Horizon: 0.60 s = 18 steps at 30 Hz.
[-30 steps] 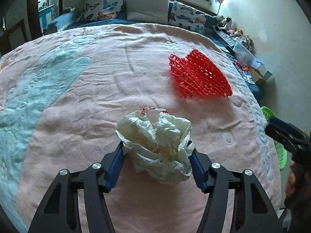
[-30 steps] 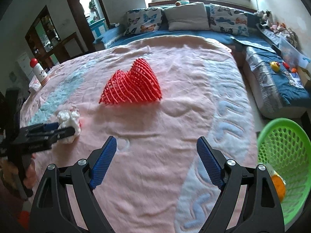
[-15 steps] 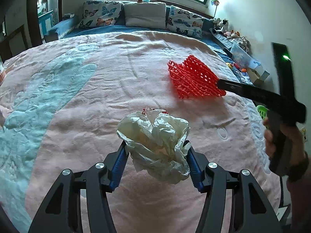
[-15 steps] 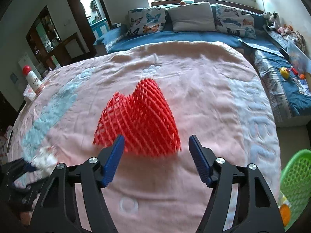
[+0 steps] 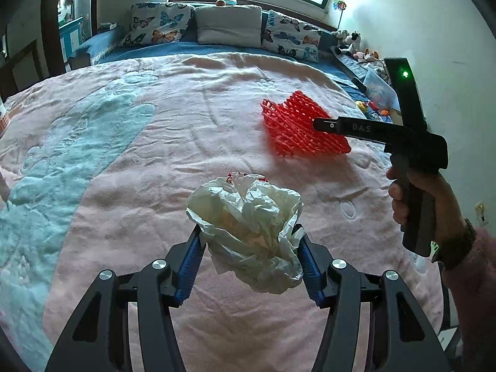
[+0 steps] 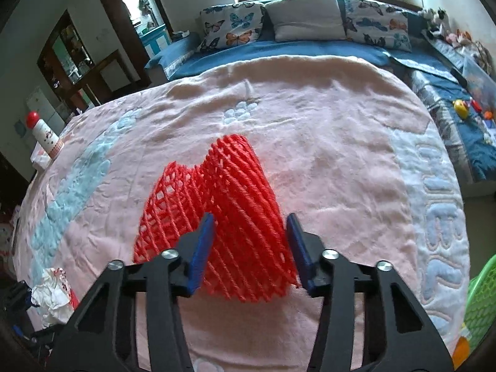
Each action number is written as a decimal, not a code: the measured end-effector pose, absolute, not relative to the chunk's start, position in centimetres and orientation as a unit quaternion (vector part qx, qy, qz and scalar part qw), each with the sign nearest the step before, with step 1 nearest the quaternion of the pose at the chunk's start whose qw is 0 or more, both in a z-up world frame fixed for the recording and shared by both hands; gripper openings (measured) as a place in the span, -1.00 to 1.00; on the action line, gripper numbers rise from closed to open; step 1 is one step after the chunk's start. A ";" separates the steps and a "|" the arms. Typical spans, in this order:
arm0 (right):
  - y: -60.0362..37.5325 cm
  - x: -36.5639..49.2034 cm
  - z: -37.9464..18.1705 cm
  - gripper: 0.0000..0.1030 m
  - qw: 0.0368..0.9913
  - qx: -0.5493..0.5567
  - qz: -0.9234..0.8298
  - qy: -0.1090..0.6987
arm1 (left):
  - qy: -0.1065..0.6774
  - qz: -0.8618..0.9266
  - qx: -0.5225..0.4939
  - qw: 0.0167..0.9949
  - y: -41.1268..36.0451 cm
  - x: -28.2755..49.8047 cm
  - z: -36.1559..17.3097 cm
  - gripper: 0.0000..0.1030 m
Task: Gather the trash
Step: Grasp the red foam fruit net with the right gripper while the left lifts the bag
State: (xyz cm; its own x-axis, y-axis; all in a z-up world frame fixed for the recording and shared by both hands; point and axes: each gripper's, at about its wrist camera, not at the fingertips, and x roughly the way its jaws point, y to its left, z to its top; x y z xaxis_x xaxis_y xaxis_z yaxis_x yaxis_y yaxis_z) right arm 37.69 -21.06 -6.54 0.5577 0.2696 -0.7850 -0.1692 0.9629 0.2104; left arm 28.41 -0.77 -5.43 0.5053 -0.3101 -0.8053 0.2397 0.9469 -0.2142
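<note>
My left gripper [image 5: 248, 254] is shut on a crumpled white paper wad [image 5: 248, 223] and holds it just above the pink blanket [image 5: 186, 130]. The wad also shows at the lower left of the right wrist view [image 6: 52, 297]. A red foam net sleeve [image 6: 223, 226] lies on the blanket; it also shows in the left wrist view [image 5: 297, 127]. My right gripper [image 6: 249, 241] straddles the sleeve's near end, jaws closing in on both sides but not clearly squeezing it. From the left wrist view the right gripper [image 5: 322, 124] reaches over the sleeve.
A green plastic basket [image 6: 480, 303] with an orange item inside stands off the bed's right edge. Pillows [image 5: 229, 24] line the far end. A red-capped white bottle [image 6: 43, 136] stands at the left. Toys lie on the blue bench [image 6: 458, 108] at right.
My right gripper has moved forward onto the red sleeve and its jaws have narrowed around it. My left gripper keeps holding the paper wad, nearly still.
</note>
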 end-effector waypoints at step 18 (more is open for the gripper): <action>-21.4 31.1 -3.6 -0.61 0.901 0.013 0.118 0.418 | 0.464 -0.166 -0.047 0.869 -1.5 26.8 -4.5 0.07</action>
